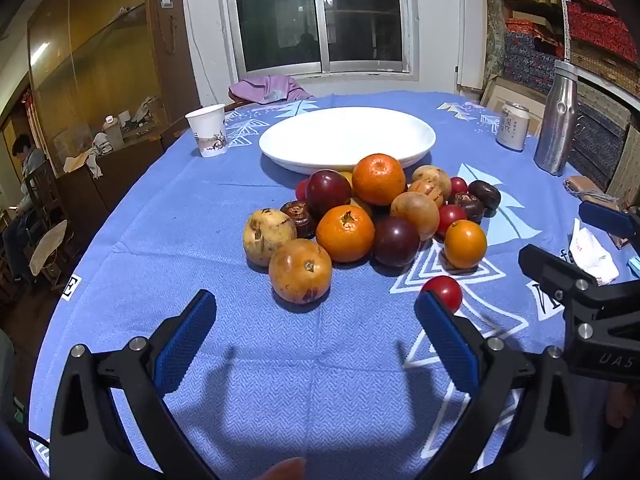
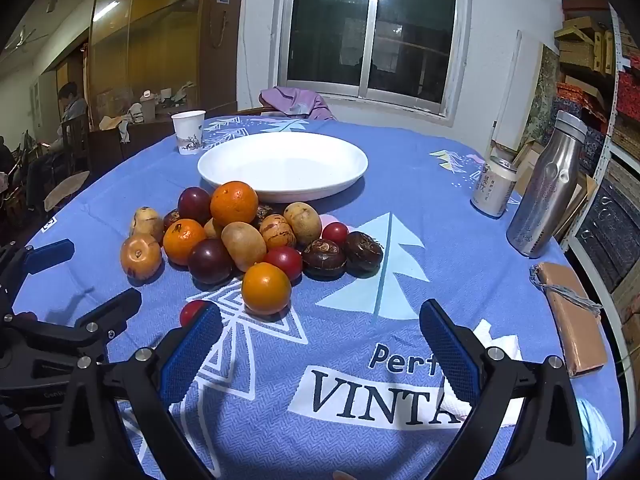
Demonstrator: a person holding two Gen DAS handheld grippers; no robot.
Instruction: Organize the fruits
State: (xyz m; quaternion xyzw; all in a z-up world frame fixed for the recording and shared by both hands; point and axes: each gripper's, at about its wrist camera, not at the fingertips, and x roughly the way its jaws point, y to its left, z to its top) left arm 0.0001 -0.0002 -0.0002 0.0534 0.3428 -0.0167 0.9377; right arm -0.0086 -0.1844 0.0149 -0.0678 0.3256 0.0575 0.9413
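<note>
Left wrist: both grippers (image 1: 315,334) (image 2: 320,340) spread wide, empty, near fruit pile (image 1: 372,216) by white plate (image 1: 280,148).

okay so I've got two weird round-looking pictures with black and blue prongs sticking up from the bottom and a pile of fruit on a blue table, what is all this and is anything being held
No robot here: a person holds a hand-operated gripper in each hand, each carrying a wide-angle camera that looks along its two blue-padded fingers. One picture comes from the left gripper, the other from the right gripper; each also glimpses the other at its edge. On the blue tablecloth lies a pile of fruit: oranges, dark plums, brownish fruits, small red tomatoes. Behind it sits an empty white plate, with a paper cup, a can and a steel bottle around. Both grippers are wide open and hold nothing.
</note>
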